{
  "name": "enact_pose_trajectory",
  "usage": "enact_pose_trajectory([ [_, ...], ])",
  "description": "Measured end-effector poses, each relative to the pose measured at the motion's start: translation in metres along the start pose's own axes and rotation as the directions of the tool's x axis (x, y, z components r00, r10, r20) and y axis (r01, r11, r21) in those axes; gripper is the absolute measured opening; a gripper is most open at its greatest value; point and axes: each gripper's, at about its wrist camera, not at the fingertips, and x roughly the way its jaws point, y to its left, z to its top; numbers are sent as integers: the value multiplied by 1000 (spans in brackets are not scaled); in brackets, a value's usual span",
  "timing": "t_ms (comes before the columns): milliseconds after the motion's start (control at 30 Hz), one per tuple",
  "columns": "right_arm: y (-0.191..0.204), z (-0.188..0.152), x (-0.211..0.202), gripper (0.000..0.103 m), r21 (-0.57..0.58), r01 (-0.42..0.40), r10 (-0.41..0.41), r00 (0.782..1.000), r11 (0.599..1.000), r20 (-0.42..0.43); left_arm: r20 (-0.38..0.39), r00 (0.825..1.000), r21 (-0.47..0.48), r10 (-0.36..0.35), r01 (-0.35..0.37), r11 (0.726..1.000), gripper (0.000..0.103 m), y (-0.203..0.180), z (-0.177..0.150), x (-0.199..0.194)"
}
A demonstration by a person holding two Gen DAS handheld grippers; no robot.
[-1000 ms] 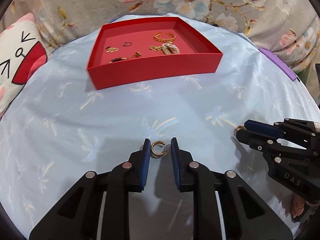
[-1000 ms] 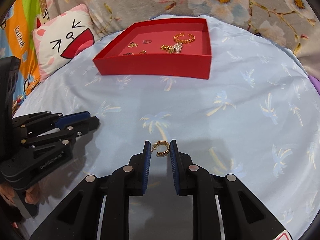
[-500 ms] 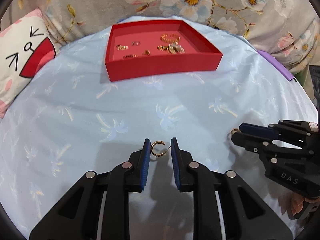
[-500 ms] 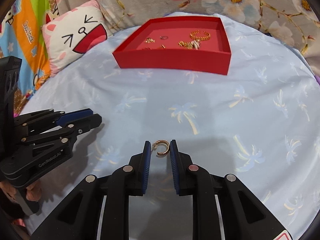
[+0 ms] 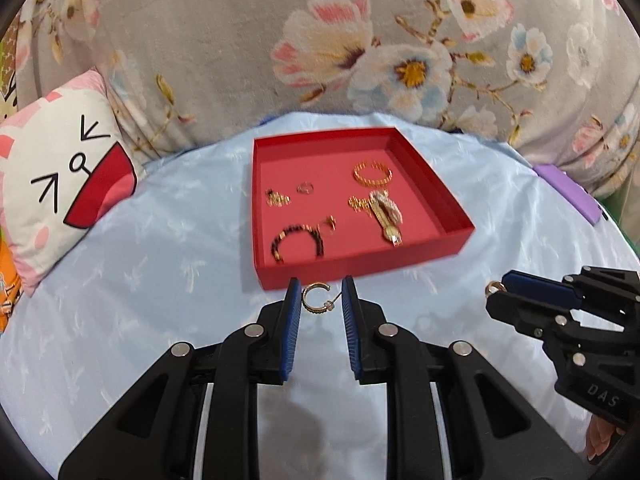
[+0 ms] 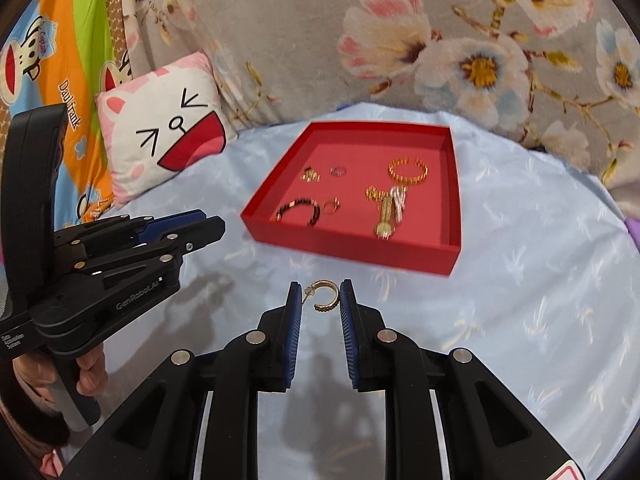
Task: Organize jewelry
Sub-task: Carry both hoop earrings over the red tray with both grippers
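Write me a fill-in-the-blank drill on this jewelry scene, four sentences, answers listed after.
1. Each tool grips a gold hoop ___: the left tool and the right tool.
2. The tray holding jewelry is ___ in colour.
3. The beaded bracelet lies ___ the tray.
4. The cat pillow sits to the tray's ___ in both views.

Missing words: earring; red; inside; left

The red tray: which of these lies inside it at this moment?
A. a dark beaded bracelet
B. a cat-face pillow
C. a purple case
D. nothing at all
A: the dark beaded bracelet lies on the floor of the red tray, near its front wall, among several gold pieces such as the gold band.
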Motion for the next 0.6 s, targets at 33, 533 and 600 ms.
enact_pose_trajectory([
  [33,-1,6,1,18,-1,3,-3,1000,1000,8,11,1000,2,4,-4,1000,20,1,8,3],
  [533,-53,113,68,18,97,14,-16,1000,995,21,29,998,22,63,-63,998,20,7,95,79],
  [600,-61,125,81,18,115,18,-19,1000,993,9,8,998,-1,63,-63,998,20,13,106,96],
])
